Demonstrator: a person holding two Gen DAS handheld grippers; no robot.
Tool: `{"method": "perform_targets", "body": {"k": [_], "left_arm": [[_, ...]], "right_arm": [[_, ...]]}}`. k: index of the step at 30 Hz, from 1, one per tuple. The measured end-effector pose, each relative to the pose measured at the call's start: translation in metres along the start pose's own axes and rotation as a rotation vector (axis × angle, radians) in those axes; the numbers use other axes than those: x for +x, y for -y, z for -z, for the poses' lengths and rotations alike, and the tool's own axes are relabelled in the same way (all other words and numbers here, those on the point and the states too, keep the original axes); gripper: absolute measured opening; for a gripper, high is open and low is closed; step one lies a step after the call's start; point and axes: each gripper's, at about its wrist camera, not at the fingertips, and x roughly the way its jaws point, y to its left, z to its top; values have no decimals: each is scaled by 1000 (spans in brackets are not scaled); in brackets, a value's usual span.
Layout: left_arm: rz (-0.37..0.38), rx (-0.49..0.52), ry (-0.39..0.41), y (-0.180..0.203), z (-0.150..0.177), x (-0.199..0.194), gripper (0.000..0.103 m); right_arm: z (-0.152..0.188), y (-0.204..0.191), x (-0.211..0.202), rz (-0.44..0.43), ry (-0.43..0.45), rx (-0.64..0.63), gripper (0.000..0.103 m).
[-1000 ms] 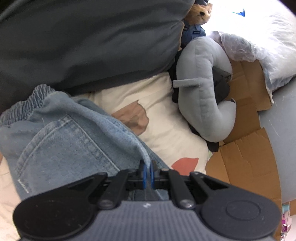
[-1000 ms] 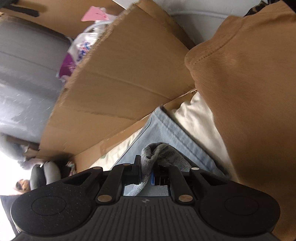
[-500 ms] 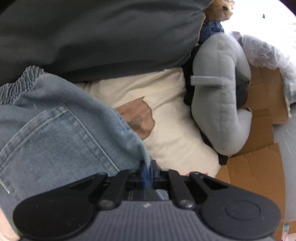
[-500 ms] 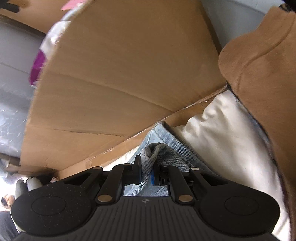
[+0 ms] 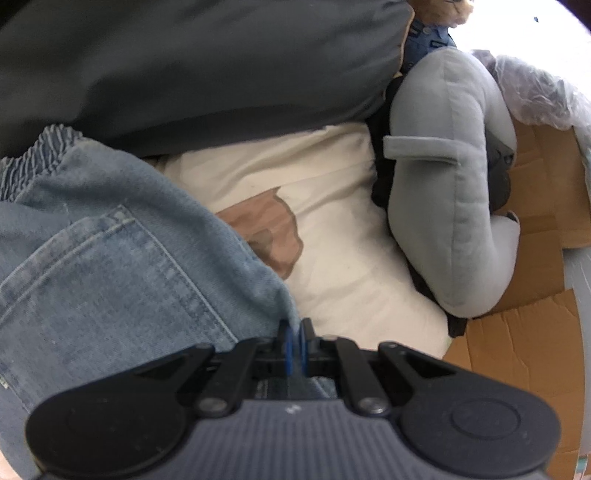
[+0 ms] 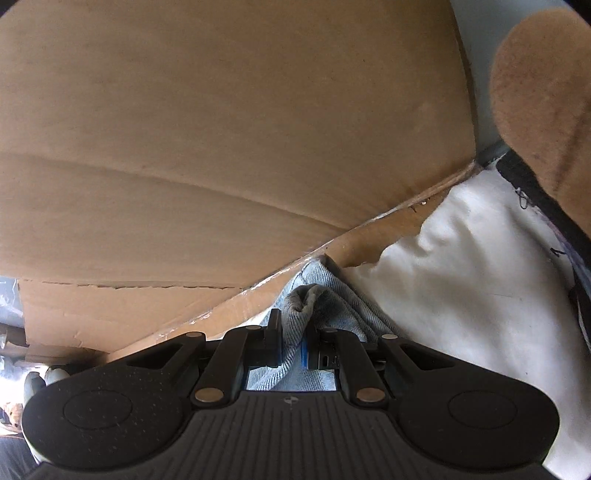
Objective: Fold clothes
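Observation:
A pair of light blue jeans with an elastic waistband and a back pocket fills the left of the left wrist view, lying on a cream bedsheet. My left gripper is shut on the edge of the denim. In the right wrist view, my right gripper is shut on a bunched fold of the same jeans, close to a cardboard sheet and low over the cream sheet.
A dark grey pillow lies behind the jeans. A grey neck pillow and a teddy bear sit to the right, with flattened cardboard beyond. A brown garment hangs at the right of the right wrist view.
Both grippers have sunk and moved forward with the jeans still pinched. The cardboard now fills most of the right wrist view; the neck pillow has shifted right in the left wrist view.

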Motion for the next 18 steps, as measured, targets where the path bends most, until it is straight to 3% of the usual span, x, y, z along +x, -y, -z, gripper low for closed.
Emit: {"method": "perform_targets", "body": {"k": [11, 14, 18], "left_arm": [[-42, 1, -6, 5, -1, 25, 5], [-46, 14, -16, 7, 0, 31, 13], [-24, 71, -22, 11, 5, 27, 14]], "right_arm": [[-3, 8, 15, -25, -6, 77, 9], [-1, 10, 17, -29, -2, 79, 17], [8, 4, 6, -37, 44, 24, 26]]}}
